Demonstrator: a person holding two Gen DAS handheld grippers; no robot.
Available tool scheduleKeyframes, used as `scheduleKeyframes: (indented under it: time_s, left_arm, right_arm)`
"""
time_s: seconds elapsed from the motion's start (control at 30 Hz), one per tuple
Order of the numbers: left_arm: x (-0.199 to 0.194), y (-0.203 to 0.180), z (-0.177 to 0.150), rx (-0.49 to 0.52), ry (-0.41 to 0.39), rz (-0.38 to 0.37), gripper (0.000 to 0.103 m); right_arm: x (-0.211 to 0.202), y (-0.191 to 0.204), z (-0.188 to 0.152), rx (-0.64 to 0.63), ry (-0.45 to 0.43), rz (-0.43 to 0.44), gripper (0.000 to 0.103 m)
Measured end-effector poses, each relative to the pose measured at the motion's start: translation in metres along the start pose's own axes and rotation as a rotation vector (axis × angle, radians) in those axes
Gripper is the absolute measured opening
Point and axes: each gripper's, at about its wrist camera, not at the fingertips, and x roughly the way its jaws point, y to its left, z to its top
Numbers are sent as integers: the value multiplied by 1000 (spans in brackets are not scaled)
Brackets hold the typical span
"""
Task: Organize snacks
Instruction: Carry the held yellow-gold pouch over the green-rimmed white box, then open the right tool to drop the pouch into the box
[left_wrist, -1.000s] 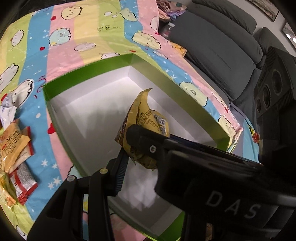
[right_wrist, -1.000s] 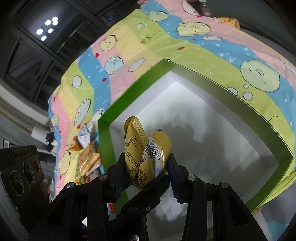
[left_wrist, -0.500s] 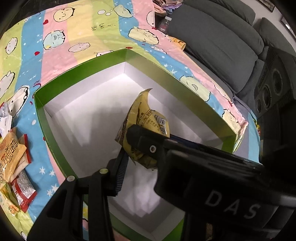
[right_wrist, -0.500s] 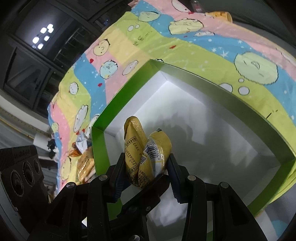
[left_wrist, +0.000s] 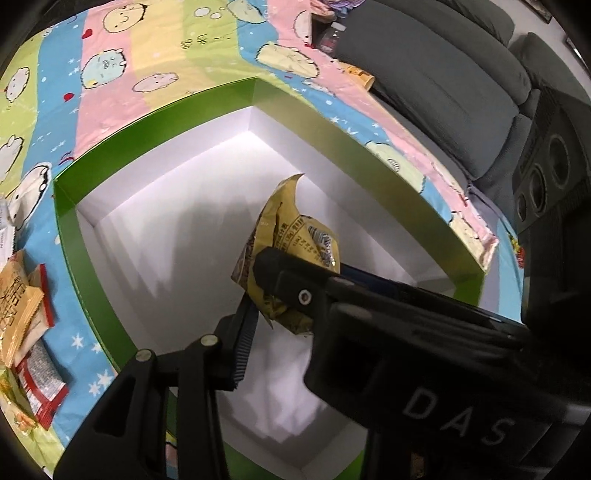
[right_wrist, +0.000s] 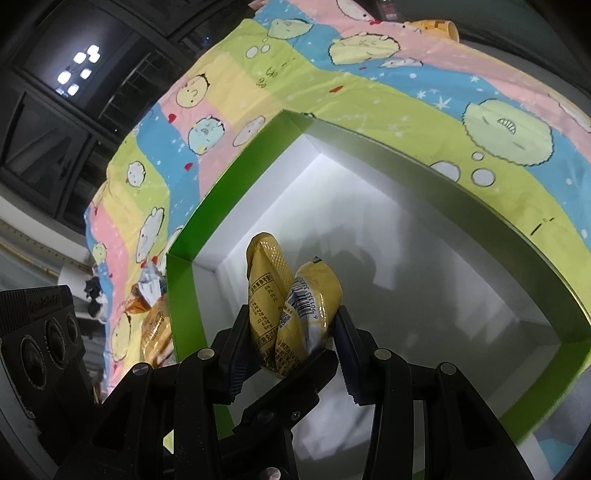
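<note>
A green box (left_wrist: 354, 147) with a white inside stands open on a cartoon-print cloth; it also shows in the right wrist view (right_wrist: 480, 206). Both grippers hang over its inside. My left gripper (left_wrist: 273, 295) is shut on a crumpled yellow snack packet (left_wrist: 291, 236). My right gripper (right_wrist: 291, 332) is shut on a folded yellow snack packet (right_wrist: 291, 306) with a barcode. The right gripper's black body crosses the left wrist view and hides the left gripper's right finger.
Several loose snack packets (left_wrist: 22, 317) lie on the cloth left of the box; they also show in the right wrist view (right_wrist: 155, 317). A grey sofa (left_wrist: 443, 85) and a black speaker (left_wrist: 546, 177) stand to the right. A yellow cup (right_wrist: 439, 27) lies at the cloth's far edge.
Both grippers have moved further over the box's inside, keeping their packets. The box fills more of both views.
</note>
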Motion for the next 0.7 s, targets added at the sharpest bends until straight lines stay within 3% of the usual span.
scheduleKeyframes:
  time_s: [0.37,0.7]
  left_arm:
    - [-4,24,-10,-45,-7,97,41]
    - [-7,35,-11,-58,-8,87,41]
  right_arm:
    - [25,12,-3,-27,54,82,45]
    - [30,23,-8,-44,67,67,45]
